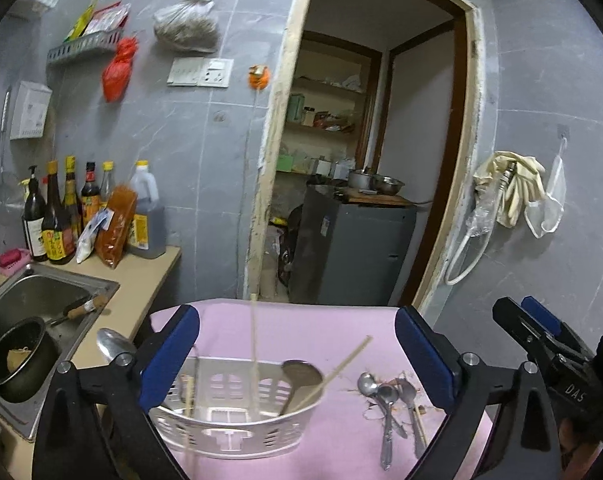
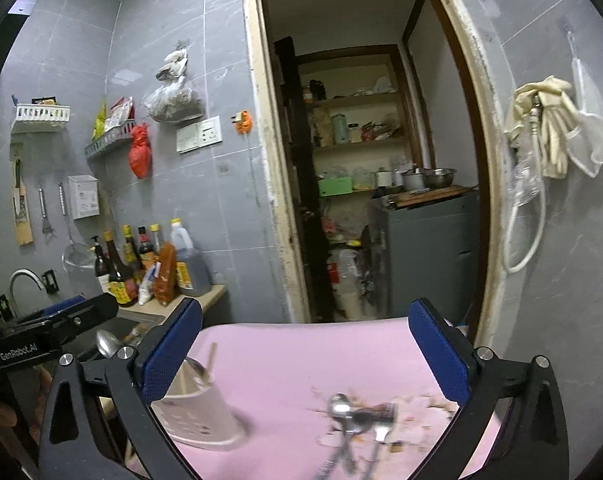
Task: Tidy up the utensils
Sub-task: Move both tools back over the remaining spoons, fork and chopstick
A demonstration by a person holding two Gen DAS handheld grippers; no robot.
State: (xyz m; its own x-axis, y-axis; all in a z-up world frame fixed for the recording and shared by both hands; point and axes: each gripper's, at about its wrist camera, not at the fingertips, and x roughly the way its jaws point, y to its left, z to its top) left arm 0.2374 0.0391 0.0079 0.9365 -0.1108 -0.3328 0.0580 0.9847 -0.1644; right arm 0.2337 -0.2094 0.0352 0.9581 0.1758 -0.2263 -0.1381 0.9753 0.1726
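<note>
White plastic, slotted all round: your utensil basket (image 1: 237, 412) sits on the pink tabletop (image 1: 301, 332) at about seven o'clock in the left wrist view, and it holds a ladle (image 1: 299, 378) and chopsticks (image 1: 337, 372) leaning against its rim. At five o'clock from it, apart from the basket, a small cluster of metal spoons (image 1: 385, 400) lies flat on the pink surface. Your left gripper (image 1: 297, 360) has its blue pads spread wide and grips nothing. Your right gripper (image 2: 305, 360) is likewise spread wide and empty, with the spoons blurred below it at six o'clock. Out at nine o'clock you have a steel sink (image 1: 33, 292) with a dark pot (image 1: 19, 356) in it, and sauce bottles (image 1: 61, 212) behind on the counter.
</note>
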